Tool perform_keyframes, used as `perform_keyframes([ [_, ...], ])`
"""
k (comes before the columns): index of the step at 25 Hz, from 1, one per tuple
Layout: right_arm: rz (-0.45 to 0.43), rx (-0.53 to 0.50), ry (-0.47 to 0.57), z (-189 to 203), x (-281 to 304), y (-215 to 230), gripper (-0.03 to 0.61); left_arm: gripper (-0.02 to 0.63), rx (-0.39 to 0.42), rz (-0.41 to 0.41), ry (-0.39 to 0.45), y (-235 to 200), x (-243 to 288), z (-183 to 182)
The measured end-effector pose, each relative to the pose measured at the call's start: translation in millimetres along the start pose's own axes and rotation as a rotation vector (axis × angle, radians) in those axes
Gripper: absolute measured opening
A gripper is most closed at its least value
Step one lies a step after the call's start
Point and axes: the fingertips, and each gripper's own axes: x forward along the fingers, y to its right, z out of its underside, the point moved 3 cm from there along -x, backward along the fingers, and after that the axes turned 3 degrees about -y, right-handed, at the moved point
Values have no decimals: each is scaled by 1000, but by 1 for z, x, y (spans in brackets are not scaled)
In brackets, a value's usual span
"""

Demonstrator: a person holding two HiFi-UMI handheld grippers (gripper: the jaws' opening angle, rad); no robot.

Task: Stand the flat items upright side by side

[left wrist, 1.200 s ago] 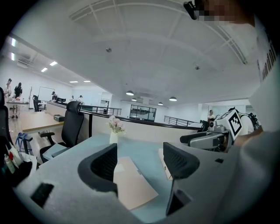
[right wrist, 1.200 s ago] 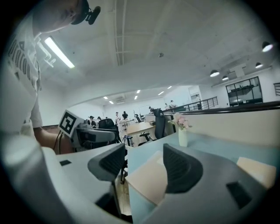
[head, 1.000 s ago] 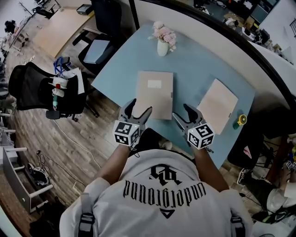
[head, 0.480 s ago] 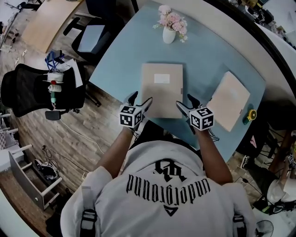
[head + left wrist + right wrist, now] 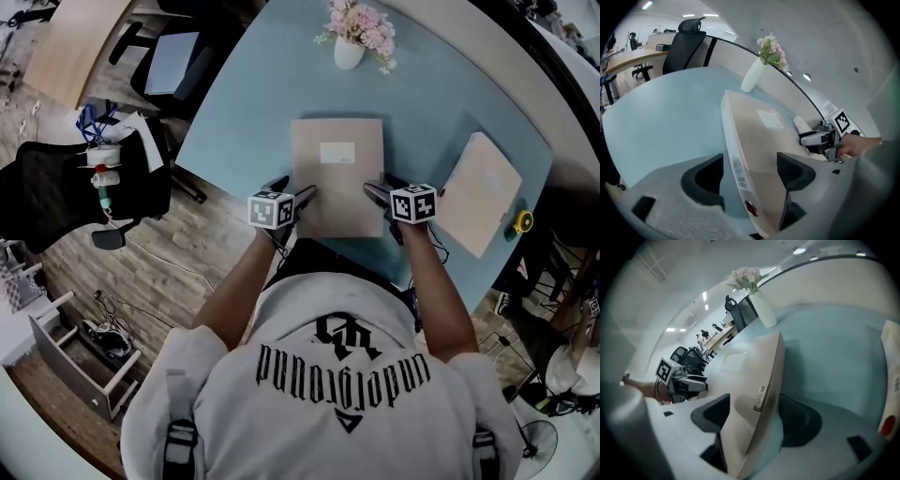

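Beige cardboard on a pale blue table [image 5: 246,111]: a flat folder [image 5: 336,173] lies face up in front of the person, its near end close to the table's edge. The left gripper [image 5: 295,188] straddles its left side and the right gripper [image 5: 378,187] its right. Both sets of jaws are opening with the folder's thin edge between them, and the pads press on nothing, so neither has a hold. A second folder [image 5: 480,192] lies flat well apart to the right. The risk from here is probably an uneven bite: if one side clamps before the other, the folder could twist or slide off the near edge. Once raised, it may topple with nothing beside it for support. A forward swing could strike the flower vase [image 5: 349,52] beyond its far end.
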Motion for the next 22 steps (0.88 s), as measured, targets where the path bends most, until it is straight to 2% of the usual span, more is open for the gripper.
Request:
perform_keyframes([
  [2, -15, 29, -19, -1, 9, 4, 314, 365, -17, 29, -18, 0, 5, -1],
  [6, -21, 51, -22, -3, 14, 5, 311, 318, -8, 79, -53, 2, 10, -4],
  [12, -15, 69, -23, -6, 16, 9, 296, 306, 12, 84, -94, 1, 15, -12],
  [15, 31, 96, 4, -5, 4, 10, 293, 301, 86, 86, -120, 10, 19, -28],
  [22, 184, 142, 136, -2, -59, 30, 285, 296, 347, 136, -132, 67, 42, -76],
])
